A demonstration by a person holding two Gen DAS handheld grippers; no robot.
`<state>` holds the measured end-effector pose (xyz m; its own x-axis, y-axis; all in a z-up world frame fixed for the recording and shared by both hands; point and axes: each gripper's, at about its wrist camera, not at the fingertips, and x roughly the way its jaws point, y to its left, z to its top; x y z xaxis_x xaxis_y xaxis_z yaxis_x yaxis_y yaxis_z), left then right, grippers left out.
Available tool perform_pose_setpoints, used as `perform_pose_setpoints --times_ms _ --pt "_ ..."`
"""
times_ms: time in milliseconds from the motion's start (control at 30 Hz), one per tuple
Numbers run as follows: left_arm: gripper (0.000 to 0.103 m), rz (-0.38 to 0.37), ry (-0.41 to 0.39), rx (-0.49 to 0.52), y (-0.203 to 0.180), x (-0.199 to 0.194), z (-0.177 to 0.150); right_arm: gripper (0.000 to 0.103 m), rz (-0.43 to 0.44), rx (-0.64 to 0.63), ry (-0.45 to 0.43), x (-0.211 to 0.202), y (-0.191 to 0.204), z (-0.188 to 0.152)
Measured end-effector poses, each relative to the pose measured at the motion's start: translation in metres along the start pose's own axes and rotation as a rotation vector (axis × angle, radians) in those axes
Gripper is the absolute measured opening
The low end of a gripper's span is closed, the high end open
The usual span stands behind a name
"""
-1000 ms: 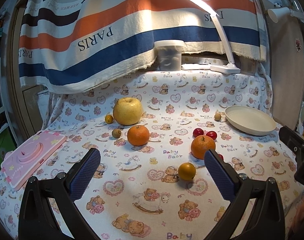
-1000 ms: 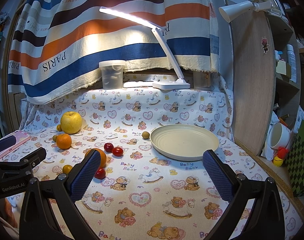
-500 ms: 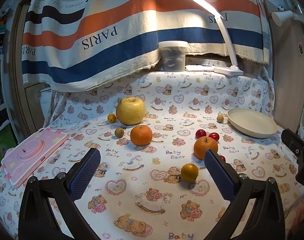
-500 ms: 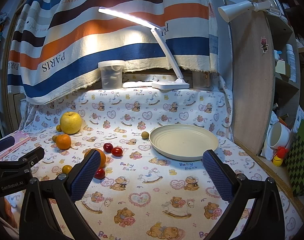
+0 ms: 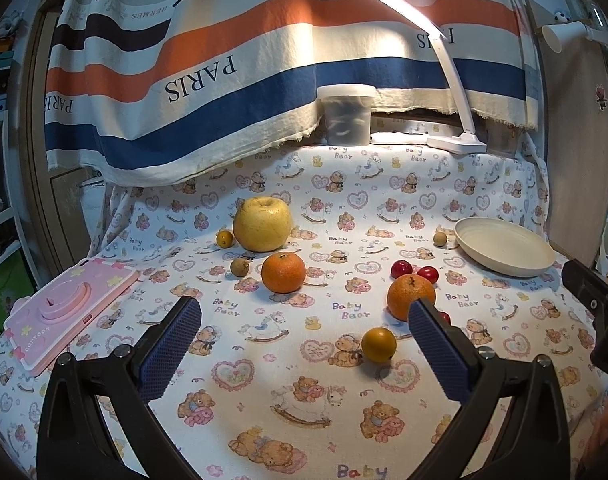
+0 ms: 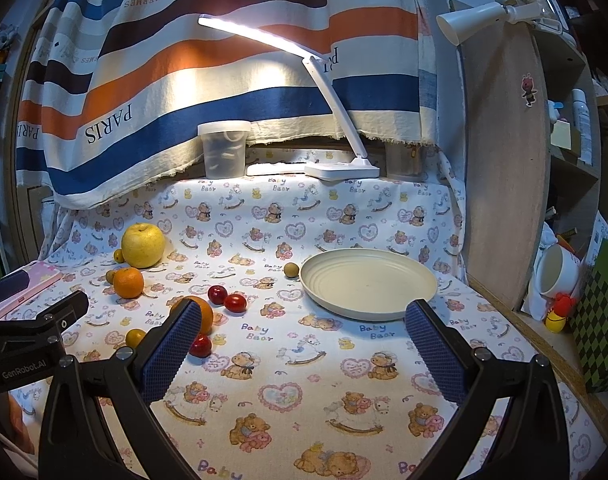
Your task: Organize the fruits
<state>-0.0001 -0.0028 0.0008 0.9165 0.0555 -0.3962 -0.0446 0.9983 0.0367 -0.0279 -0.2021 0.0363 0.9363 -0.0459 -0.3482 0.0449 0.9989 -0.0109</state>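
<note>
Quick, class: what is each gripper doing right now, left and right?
Left gripper: open, holding nothing, above the bear-print cloth.
Right gripper: open, holding nothing.

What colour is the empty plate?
Cream, plain with no pattern; the plate shows best in the right wrist view.

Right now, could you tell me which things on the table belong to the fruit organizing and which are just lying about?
Job:
- yellow pear
- two oranges
- red cherry tomatoes
- small round fruits
- empty plate
- both open grippers

Lying about:
- pink toy camera
- desk lamp
- lidded plastic tub
</note>
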Motion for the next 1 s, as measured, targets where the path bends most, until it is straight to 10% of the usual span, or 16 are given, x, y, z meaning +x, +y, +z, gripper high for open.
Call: perform_pose_setpoints --times_ms 633,833,1000 --pt "0.103 -0.005 -0.017 -0.014 0.003 -0.003 -0.001 0.103 -0.002 -0.008 -0.01 0.002 -0.001 0.0" --pt "0.103 -0.162 -0.081 -0.01 0.02 -0.017 0.008 0.103 -0.001 -0.004 0.0 0.003 -0.003 0.001" --pt "0.103 0.06 -0.158 0.101 0.03 -0.028 0.03 0.103 -0.115 -0.035 -0.027 0.004 -0.024 -0.002"
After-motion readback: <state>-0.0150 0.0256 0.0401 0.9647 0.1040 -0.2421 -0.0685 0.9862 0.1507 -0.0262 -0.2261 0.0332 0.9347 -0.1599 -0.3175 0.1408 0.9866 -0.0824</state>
